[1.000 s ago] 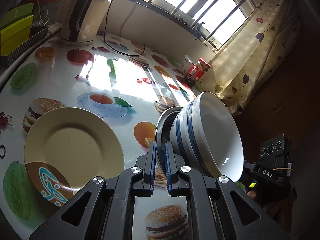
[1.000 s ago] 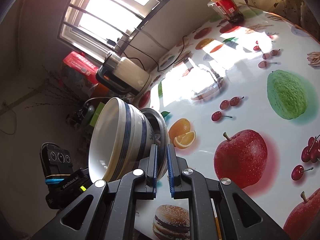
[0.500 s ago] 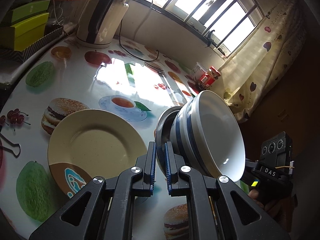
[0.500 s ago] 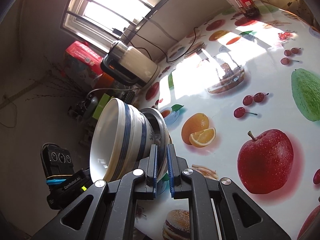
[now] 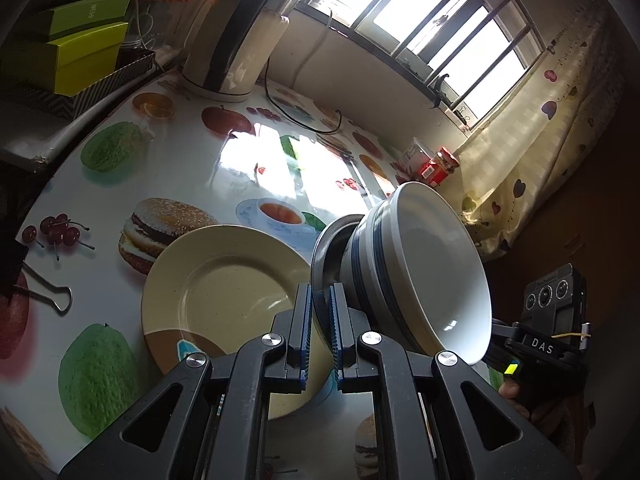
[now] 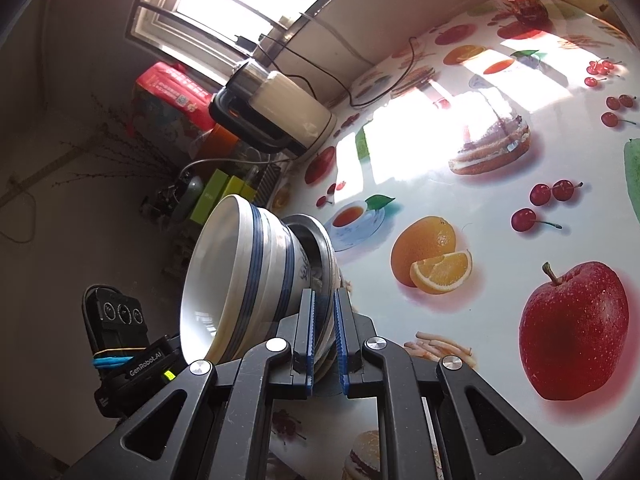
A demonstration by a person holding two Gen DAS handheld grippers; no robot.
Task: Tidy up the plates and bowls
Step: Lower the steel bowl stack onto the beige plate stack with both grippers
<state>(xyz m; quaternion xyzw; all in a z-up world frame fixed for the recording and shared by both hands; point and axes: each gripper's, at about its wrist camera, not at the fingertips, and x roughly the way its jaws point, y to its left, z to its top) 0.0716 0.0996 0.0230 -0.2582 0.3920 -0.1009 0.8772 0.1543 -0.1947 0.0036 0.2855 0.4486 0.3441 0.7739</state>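
A stack of white bowls with blue stripes (image 5: 432, 272) sits on a round metal plate (image 5: 326, 252), carried above the table between both grippers and seen sideways by both cameras. My left gripper (image 5: 320, 300) is shut on the near rim of the metal plate. My right gripper (image 6: 325, 304) is shut on the opposite rim of that metal plate (image 6: 320, 240), with the bowls (image 6: 240, 264) to its left. A cream plate (image 5: 224, 280) with a brown and blue patch lies flat on the table, just left of the left fingers and partly behind them.
The table (image 5: 192, 168) has a glossy fruit-and-burger print. A kettle (image 5: 240, 48) with its cord stands at the back, green boxes (image 5: 80, 52) beside it. A red jar (image 5: 440, 164) stands by the curtain. A binder clip (image 5: 52, 296) lies near the left edge.
Both grippers have carried the stack sideways across the table. The cream plate now lies close beside and under the left fingers. Both grips are unchanged.
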